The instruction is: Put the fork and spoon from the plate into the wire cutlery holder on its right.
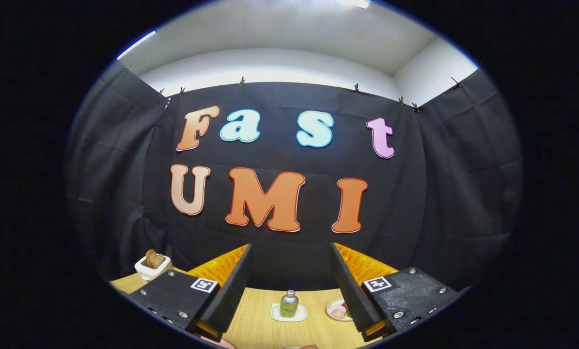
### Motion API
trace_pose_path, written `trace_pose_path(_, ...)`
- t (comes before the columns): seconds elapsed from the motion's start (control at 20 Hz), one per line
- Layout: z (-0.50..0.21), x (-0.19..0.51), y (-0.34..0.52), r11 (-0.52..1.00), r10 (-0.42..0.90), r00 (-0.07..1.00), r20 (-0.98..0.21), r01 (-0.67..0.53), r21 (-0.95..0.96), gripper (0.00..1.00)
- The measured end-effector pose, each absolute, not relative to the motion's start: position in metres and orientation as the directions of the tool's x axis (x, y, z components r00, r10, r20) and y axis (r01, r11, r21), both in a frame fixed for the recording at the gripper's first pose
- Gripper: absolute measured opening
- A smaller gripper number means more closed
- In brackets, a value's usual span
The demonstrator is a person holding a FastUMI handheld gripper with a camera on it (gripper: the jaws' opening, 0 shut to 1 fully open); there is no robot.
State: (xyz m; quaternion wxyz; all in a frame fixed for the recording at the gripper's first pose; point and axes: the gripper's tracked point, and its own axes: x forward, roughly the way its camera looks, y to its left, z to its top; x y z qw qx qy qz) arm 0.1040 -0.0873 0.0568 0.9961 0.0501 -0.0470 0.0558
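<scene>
My gripper (291,261) is held high above the wooden table (255,325) and looks toward the booth's black wall. Its two black fingers (231,286) stand wide apart with nothing between them, so it is open. A thin pink rim (219,342), perhaps a plate's edge, peeks out just under the left finger. Between the fingers, at the very near edge, a sliver of something dark (308,346) shows; I cannot tell what it is.
A small silver bottle with a green label (289,304) stands on a white square coaster (289,314) ahead between the fingers. A small plate with food (337,310) sits beside the right finger. A white toaster holding bread (152,265) stands far left.
</scene>
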Motion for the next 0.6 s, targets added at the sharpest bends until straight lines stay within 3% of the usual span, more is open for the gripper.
trace_pose_path(0.6, 0.061, 0.100, -0.067, 0.988, 0.113, 0.982, 0.153, -0.127, 0.088, 0.94)
